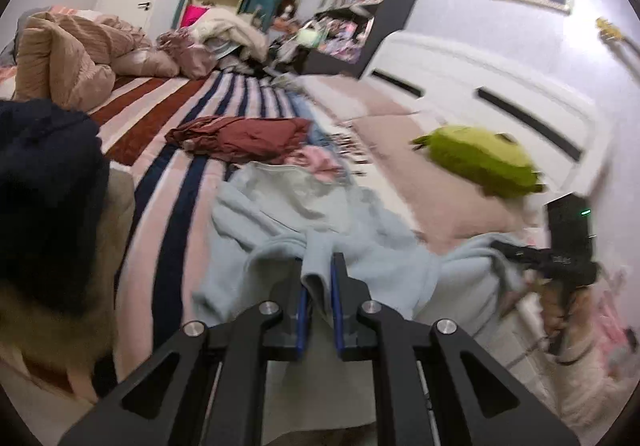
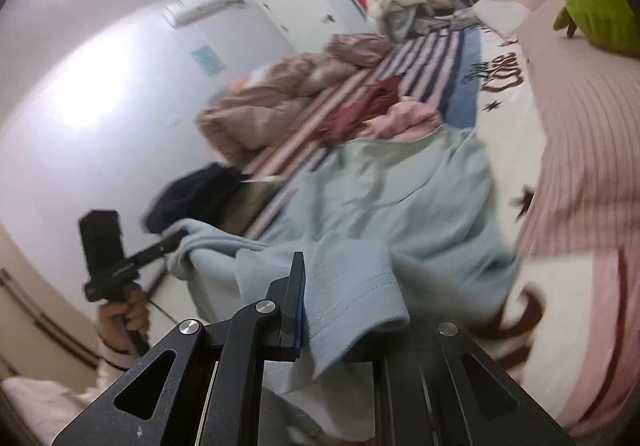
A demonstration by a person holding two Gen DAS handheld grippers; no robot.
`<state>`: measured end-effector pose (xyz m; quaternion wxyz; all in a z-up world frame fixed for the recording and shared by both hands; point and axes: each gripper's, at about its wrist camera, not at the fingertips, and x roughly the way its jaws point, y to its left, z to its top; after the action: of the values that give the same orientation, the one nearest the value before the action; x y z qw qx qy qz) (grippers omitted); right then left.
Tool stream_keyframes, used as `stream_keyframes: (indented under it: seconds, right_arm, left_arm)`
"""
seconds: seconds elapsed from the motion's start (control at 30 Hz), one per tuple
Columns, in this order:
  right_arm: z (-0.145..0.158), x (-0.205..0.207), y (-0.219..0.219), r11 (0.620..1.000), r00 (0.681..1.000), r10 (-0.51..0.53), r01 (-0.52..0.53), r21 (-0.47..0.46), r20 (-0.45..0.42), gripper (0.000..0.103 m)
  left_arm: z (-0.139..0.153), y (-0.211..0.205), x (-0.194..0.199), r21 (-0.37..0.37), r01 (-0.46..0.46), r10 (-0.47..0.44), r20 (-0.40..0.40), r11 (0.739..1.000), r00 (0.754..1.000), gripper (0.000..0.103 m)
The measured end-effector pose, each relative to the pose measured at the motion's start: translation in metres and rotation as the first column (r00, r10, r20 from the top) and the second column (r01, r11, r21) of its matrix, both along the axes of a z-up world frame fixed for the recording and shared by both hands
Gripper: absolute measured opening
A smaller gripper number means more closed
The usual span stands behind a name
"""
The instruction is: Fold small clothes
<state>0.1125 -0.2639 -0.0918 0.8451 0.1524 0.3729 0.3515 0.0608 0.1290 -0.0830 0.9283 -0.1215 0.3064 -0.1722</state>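
A pale blue garment (image 1: pixel 316 214) lies spread along the bed (image 1: pixel 168 182), filling the lower middle of both views, its far edge close to a maroon garment (image 1: pixel 244 138) and a pink garment (image 1: pixel 316 160) heaped just beyond it. The left gripper (image 1: pixel 318 282) is clenched on a raised fold of the near edge of the blue cloth, the fold standing up between its two blue-lined fingers (image 1: pixel 336 286). The right gripper (image 2: pixel 340 294) also grips the near edge: a hemmed flap, perhaps a sleeve cuff, drapes over it and hides one finger, so only the left finger (image 2: pixel 296 286) shows, pressed against the cloth. In the left view the right gripper appears at the lower right of the frame, with blue cloth reaching to it; in the right view the left gripper sits at lower left, likewise joined to the cloth. Both frames are smeared, so fine detail is uncertain. The step in hand looks like the first fold: the near edge is lifted at two corners, the rest flat on the bed. The next move probably calls for carrying both corners forward together, level and taut, towards the far edge, without dragging the body of the garment or disturbing the pile beyond. A green plush toy (image 1: pixel 484 160) rests on the pink cover at the right, well apart.
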Motion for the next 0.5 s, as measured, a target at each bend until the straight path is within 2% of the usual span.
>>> stream_keyframes:
  seconds: [0.07, 0.2, 0.3, 0.37, 0.43, 0.5]
  right_arm:
    - [-0.008, 0.034, 0.007, 0.997, 0.999, -0.031, 0.029, -0.069, -0.025, 0.006]
    - [-0.048, 0.118, 0.022, 0.976, 0.983, -0.105, 0.073, -0.207, -0.150, 0.006]
    - [-0.081, 0.147, 0.028, 0.963, 0.965, -0.133, 0.072, -0.261, -0.225, 0.007]
    - [-0.094, 0.152, 0.029, 0.965, 0.959, -0.118, 0.049, -0.258, -0.258, 0.008]
    - [-0.092, 0.148, 0.024, 0.972, 0.960, -0.099, 0.037, -0.233, -0.262, 0.014]
    - [-0.084, 0.138, 0.016, 0.977, 0.961, -0.067, 0.009, -0.213, -0.267, 0.038]
  left_arm:
    - [-0.015, -0.005, 0.049, 0.021, -0.003, 0.004, -0.067, 1.000, 0.998, 0.008]
    - [-0.057, -0.019, 0.132, 0.144, -0.018, 0.043, -0.176, 0.989, 0.983, 0.008]
    - [-0.090, -0.025, 0.160, 0.173, -0.009, 0.054, -0.254, 0.985, 0.966, 0.013]
    - [-0.101, -0.027, 0.165, 0.181, 0.010, 0.038, -0.261, 0.984, 0.964, 0.014]
    - [-0.095, -0.025, 0.159, 0.159, 0.038, 0.006, -0.270, 0.987, 0.963, 0.027]
    - [-0.084, -0.023, 0.151, 0.111, 0.089, -0.053, -0.295, 0.990, 0.954, 0.064]
